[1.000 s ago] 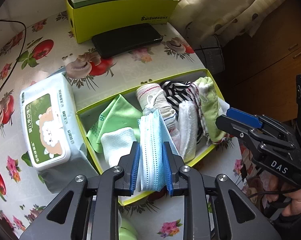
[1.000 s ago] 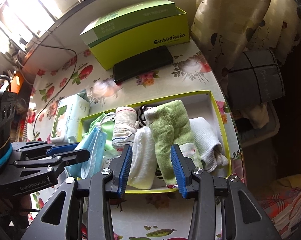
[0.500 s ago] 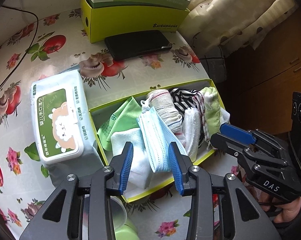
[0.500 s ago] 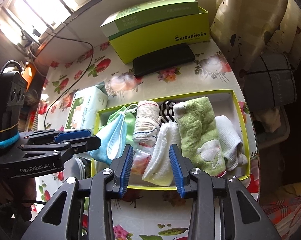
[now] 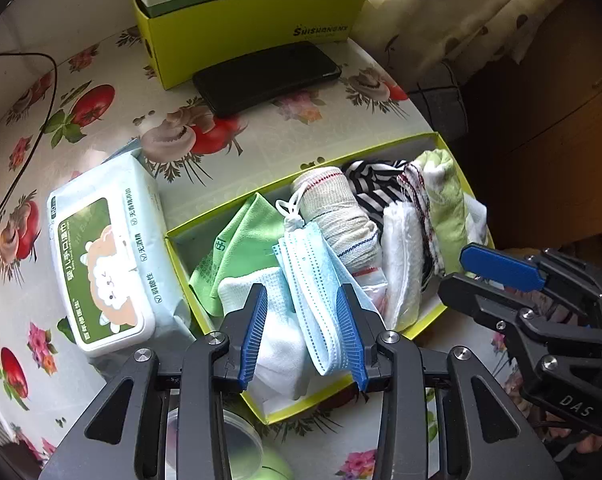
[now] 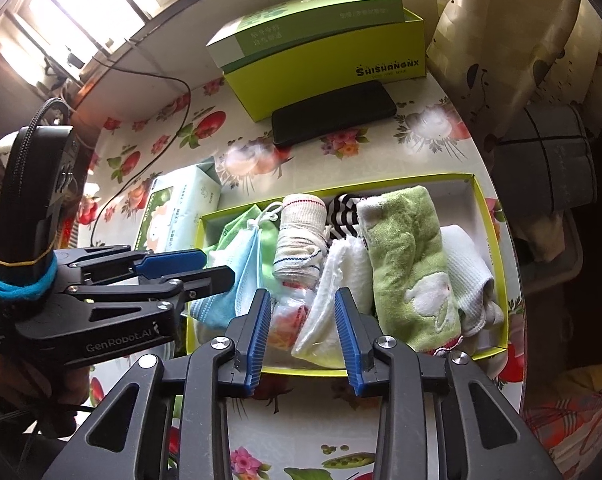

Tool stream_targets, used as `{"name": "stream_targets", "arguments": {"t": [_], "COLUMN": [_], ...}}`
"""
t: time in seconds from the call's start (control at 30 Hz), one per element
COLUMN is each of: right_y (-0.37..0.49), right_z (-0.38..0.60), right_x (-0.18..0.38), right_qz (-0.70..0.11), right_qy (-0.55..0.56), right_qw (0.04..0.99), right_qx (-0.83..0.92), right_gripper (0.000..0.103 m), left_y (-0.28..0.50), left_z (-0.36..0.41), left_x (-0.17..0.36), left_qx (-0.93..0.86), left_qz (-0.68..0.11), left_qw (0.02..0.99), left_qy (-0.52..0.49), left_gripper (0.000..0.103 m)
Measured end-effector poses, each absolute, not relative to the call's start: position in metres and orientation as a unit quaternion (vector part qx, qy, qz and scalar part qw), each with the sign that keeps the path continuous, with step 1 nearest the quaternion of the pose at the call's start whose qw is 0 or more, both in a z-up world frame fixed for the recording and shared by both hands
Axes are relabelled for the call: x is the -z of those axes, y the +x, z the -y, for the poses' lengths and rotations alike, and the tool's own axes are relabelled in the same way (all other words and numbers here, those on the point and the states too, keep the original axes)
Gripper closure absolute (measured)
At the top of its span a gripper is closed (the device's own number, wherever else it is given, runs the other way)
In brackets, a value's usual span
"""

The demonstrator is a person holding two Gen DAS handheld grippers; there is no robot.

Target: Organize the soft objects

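Observation:
A shallow yellow-green box (image 5: 429, 314) (image 6: 495, 240) on the table holds soft things side by side: a green cloth (image 5: 237, 240), a white cloth (image 5: 277, 320), a blue face mask (image 5: 313, 280) (image 6: 237, 280), a rolled bandage (image 5: 341, 212) (image 6: 301, 240), a striped item (image 5: 375, 180), a white towel (image 6: 341, 280) and a green towel (image 6: 409, 264). My left gripper (image 5: 303, 334) is open above the mask, which lies loose in the box. My right gripper (image 6: 303, 338) is open and empty at the box's near edge.
A pack of wet wipes (image 5: 101, 260) lies left of the box. A black phone (image 5: 265, 76) and a yellow carton (image 5: 253, 32) sit at the back. A cable (image 5: 29, 120) runs along the left. The table edge is just right of the box.
My left gripper opened and let go of the blue mask, which now rests in the box. Both grippers drew back a little from the box.

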State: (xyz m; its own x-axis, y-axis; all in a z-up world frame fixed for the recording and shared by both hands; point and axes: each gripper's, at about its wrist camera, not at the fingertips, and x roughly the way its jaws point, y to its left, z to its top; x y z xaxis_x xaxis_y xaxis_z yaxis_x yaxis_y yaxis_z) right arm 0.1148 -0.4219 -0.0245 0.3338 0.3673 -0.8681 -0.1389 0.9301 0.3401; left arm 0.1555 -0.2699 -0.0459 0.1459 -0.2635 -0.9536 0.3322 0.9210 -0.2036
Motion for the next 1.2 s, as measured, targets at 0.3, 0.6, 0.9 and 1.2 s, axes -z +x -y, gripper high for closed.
{"name": "stream_targets", "arguments": {"t": [0.3,0.6,0.9,1.2], "right_y": [0.116,0.115,0.098,0.072], "right_z": [0.421,0.409,0.399,0.384], "right_x": [0.024,0.016,0.009,0.003], "right_qz": [-0.555,-0.552,-0.553,-0.553], "right_qy": [0.103,0.090,0.072,0.046], "right_qw": [0.810,0.812,0.816,0.819], "right_qx": [-0.159,-0.169,-0.155,-0.147], "right_gripper": [0.071,0.071,0.071,0.066], "left_y": [0.152,0.145,0.121,0.098], "left_z": [0.261,0.248,0.239,0.216], "left_x": [0.041,0.018,-0.002,-0.017], "left_qx": [0.202,0.198,0.187,0.167], "left_qz": [-0.625,-0.605,-0.582,-0.564], "left_qw": [0.754,0.771,0.791,0.808], "left_qy": [0.013,0.010,0.028,0.030], "left_gripper": [0.065,0.065,0.065,0.065]}}
